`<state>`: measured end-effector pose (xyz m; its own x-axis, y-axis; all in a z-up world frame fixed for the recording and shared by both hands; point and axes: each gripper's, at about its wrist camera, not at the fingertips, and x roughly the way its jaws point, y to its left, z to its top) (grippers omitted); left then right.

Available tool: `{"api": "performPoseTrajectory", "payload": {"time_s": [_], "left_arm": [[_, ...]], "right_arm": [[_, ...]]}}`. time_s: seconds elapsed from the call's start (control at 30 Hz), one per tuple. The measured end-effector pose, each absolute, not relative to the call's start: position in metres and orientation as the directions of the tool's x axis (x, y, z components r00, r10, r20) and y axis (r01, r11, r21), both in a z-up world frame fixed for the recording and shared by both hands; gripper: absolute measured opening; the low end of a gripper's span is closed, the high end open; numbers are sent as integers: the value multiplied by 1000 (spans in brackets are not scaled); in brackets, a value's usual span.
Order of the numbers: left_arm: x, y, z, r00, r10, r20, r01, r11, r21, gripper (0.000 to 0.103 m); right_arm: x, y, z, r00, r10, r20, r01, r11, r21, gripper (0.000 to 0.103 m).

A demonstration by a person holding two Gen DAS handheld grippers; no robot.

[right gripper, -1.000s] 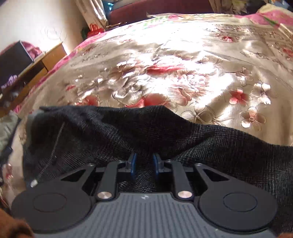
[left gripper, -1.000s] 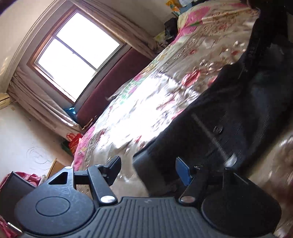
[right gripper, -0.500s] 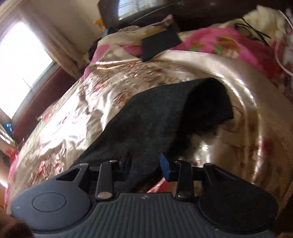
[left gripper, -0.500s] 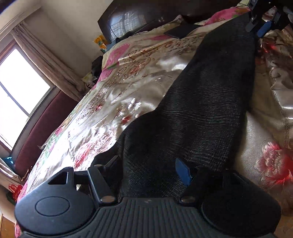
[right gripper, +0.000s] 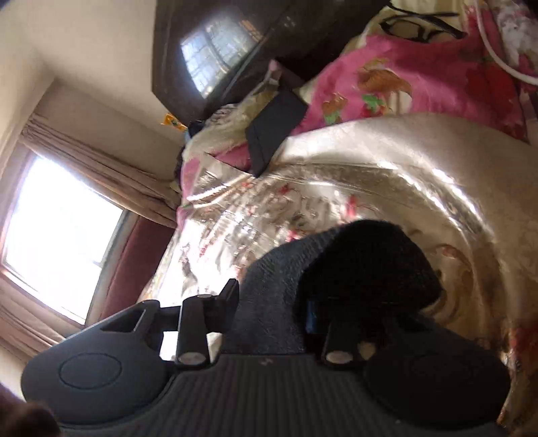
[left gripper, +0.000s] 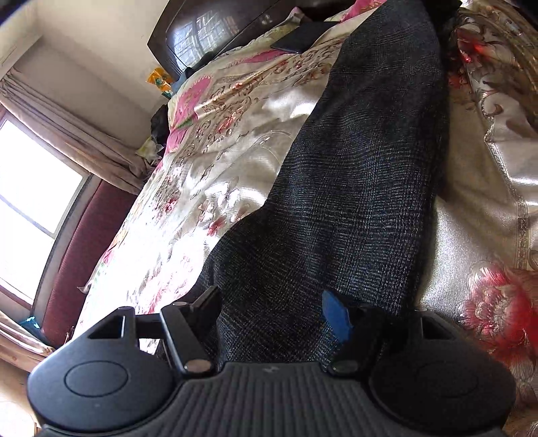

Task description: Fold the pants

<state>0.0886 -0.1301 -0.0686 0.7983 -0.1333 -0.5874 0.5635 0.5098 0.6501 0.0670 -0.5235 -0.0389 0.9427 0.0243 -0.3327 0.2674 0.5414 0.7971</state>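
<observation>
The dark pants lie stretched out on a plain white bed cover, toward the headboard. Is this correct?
Not quite: the bed cover is not plain white but shiny cream with pink and red flowers, as the left wrist view shows. The dark pants do lie stretched out on it, toward the headboard.

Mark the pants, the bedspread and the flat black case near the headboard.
pants (left gripper: pixel 353 174): left wrist view, middle of the dark fabric.
bedspread (left gripper: pixel 215 168): left wrist view, bare floral satin.
flat black case (right gripper: pixel 274 129): right wrist view, its top face.

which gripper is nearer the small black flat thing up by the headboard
Right. The right gripper sits at the pants' far end, a short stretch of bedspread from the black flat thing. The left gripper is a full pants-length away.
</observation>
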Motion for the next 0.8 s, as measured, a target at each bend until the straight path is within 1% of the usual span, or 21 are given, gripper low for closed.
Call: {"api": "performPoseTrajectory", "payload": {"time_s": [0.03, 0.07, 0.1, 0.13, 0.17, 0.2, 0.23, 0.27, 0.3, 0.33, 0.37, 0.4, 0.47, 0.57, 0.63, 0.7, 0.8], "left_arm": [[88, -129, -69, 797, -138, -588, 565, 516, 644, 81], [88, -129, -70, 798, -140, -586, 563, 518, 644, 81], [87, -129, -70, 801, -143, -581, 561, 517, 646, 81], [87, -128, -70, 802, -144, -580, 560, 520, 645, 81], [87, -128, -70, 801, -144, -580, 558, 528, 640, 81], [88, -127, -70, 801, -144, -581, 557, 534, 636, 81], [88, -127, -70, 802, -146, -580, 556, 537, 634, 81], [88, -126, -70, 803, -149, -578, 556, 539, 633, 81], [87, -125, -70, 803, -152, -576, 555, 543, 630, 81], [87, -124, -70, 803, -156, -575, 555, 548, 626, 81], [87, -123, -70, 803, -162, -574, 556, 552, 622, 81], [88, -122, -70, 803, -169, -571, 555, 559, 616, 81], [89, -119, -69, 804, -178, -567, 551, 582, 598, 81], [87, -107, -63, 806, -188, -561, 535, 637, 555, 81], [82, -96, -57, 816, -188, -547, 515, 667, 539, 81], [74, -78, -51, 828, -178, -531, 488, 697, 526, 81], [58, -41, -43, 835, -145, -531, 445, 746, 496, 82]], "right_arm": [[71, -522, -35, 939, 7, -344, 280, 565, 776, 40], [79, -524, -36, 924, 12, -383, 310, 565, 765, 41], [90, -529, -43, 889, 30, -457, 373, 530, 761, 42], [96, -533, -52, 861, 34, -507, 429, 486, 761, 42], [99, -537, -62, 854, 35, -520, 450, 452, 770, 42], [100, -539, -69, 855, 23, -517, 458, 432, 777, 40], [97, -542, -74, 859, 0, -513, 471, 395, 789, 30], [93, -546, -77, 867, -8, -498, 469, 349, 811, 17], [88, -550, -77, 890, -6, -457, 438, 295, 849, 12], [86, -549, -72, 903, -9, -429, 414, 284, 865, 8], [87, -545, -59, 909, -23, -416, 399, 330, 855, 8], [90, -535, -43, 909, -39, -416, 393, 418, 819, 8], [101, -505, -10, 913, -32, -407, 345, 595, 726, 8], [118, -431, 35, 922, 39, -386, 189, 824, 534, 8], [127, -357, 55, 920, 89, -382, 35, 951, 308, 8], [129, -284, 63, 908, 167, -384, -128, 984, 123, 8], [124, -176, 60, 862, 305, -405, -371, 924, -94, 8]]}}
